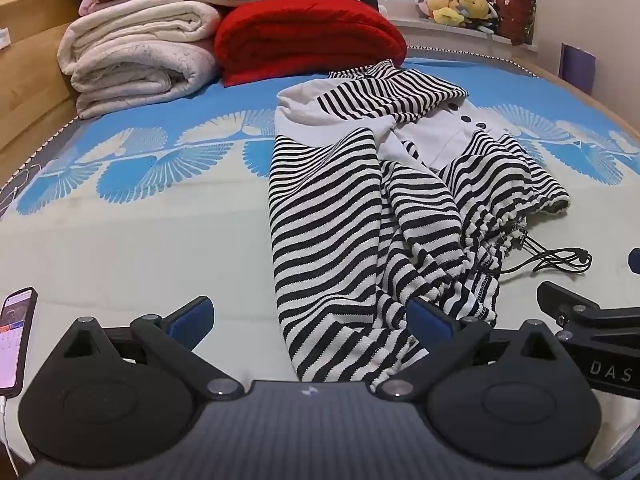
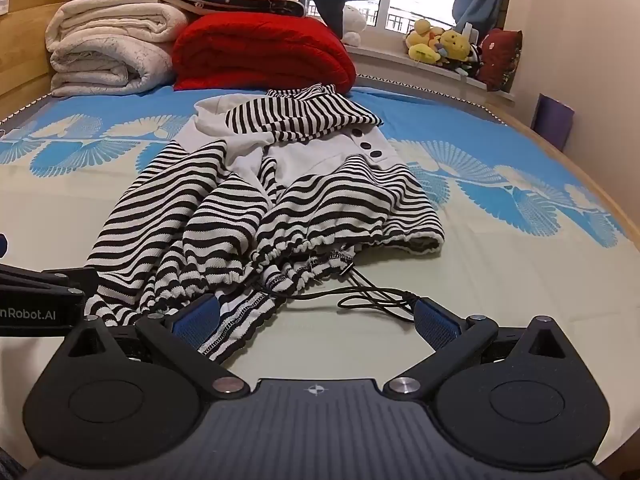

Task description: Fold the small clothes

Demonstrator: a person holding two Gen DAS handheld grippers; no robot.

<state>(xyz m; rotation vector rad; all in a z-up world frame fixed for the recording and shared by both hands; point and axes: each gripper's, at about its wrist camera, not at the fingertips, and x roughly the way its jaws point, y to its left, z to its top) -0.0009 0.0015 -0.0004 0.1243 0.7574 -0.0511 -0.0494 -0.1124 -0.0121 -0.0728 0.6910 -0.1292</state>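
While a bed [image 1: 120, 240] in blue-and-cream sheeting is filling the room, folded quilts [image 1: 132, 60] are sitting at eleven o'clock, the striped garment [image 2: 256, 200] lying centre. "nRobot.AI" is showing on the left tongs [image 1: 310, 322]; both they and the right tongs [image 2: 316, 318] are gaping wide, empty.

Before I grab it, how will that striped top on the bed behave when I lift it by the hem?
The striped top is likely floppy: it already lies crumpled in soft folds, so it should sag and drape. Its gathered hem may bunch rather than spread flat. The loose black drawcord will probably dangle and could snag a gripper.
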